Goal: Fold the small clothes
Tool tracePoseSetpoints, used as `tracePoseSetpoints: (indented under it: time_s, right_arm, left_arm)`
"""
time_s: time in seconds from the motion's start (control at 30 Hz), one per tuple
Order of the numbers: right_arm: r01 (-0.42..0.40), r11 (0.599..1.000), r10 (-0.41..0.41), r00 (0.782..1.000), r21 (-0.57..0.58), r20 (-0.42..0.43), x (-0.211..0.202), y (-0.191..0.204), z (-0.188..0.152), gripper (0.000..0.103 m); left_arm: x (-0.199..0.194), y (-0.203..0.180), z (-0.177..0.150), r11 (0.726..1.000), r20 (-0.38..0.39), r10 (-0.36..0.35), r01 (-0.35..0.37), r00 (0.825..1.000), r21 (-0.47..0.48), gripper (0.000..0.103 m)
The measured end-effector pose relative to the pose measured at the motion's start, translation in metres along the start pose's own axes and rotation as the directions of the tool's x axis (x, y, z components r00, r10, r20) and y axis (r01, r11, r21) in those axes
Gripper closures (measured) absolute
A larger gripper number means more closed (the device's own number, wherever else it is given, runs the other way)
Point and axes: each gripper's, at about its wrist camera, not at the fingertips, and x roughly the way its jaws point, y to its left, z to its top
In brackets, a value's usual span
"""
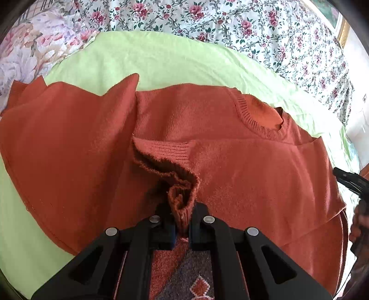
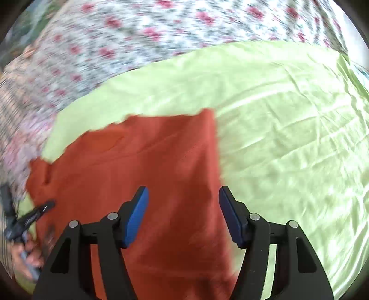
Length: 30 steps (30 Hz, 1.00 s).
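On the pale green sheet (image 1: 161,62), spread over a flowered bedcover (image 1: 253,20), lies the rust-orange sweater (image 1: 230,180), neckline (image 1: 260,115) up and 1 side panel already folded over toward the middle.

The main risk, as I judge it, sits with the ribbed cuff (image 1: 182,203) pinched in the left gripper (image 1: 183,227). Only a narrow bunch of knit is caught between the jaws, so a quick pull could let it slip out and drop the sleeve crooked across the chest. Dragging sideways instead of lifting could also pull the whole body of the sweater along the slick sheet and undo the fold at the left. The knit stretches easily, so the sleeve may land longer than expected and overhang the edge.

That left gripper is clenched on the cuff, its jaws nearly together with the ribbing crumpled between them, held just above the sweater's front.

The right gripper (image 2: 183,214) is spread wide, its blue pads (image 2: 136,217) well apart and gripping nothing. It hangs over the folded orange panel near its edge with the green sheet; whether it touches the cloth I cannot tell, since that view is blurred. A stray brush there could wrinkle the finished fold.
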Motion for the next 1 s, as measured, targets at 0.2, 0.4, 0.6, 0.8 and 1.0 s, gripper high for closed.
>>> tracePoseSetpoints:
  time_s: [0.2,0.4,0.6,0.8,1.0]
  right_arm:
    - [-0.067,0.998,0.066,0.996,-0.019,-0.057,0.023,-0.005,0.008,0.09]
    - [0.059,0.991,-0.065,0.997,-0.118,-0.05,0.024,-0.006,0.003,0.09]
    - [0.08,0.99,-0.071,0.994,-0.116,0.083,-0.031,0.014,-0.006,0.068]
    - [-0.221,0.956,0.212,0.975,-0.194,-0.069,-0.025,0.073,-0.048,0.058]
    - [-0.336,0.907,0.289,0.935,-0.254,-0.207,-0.003,0.126,-0.085,0.058]
  left_arm:
    - [-0.008,-0.011,0.002,0.999,0.007,0.004,-0.004,1.0,0.041,0.098]
    - [0.006,-0.019,-0.003,0.998,-0.008,0.022,-0.022,1.0,0.062,0.097]
    - [-0.028,-0.004,-0.02,0.998,-0.01,0.018,-0.017,1.0,0.065,0.084]
    - [-0.068,0.053,-0.032,0.999,0.017,0.023,-0.022,1.0,-0.05,0.081]
    - [-0.089,0.154,-0.008,0.951,0.055,0.143,-0.122,0.988,-0.285,0.049]
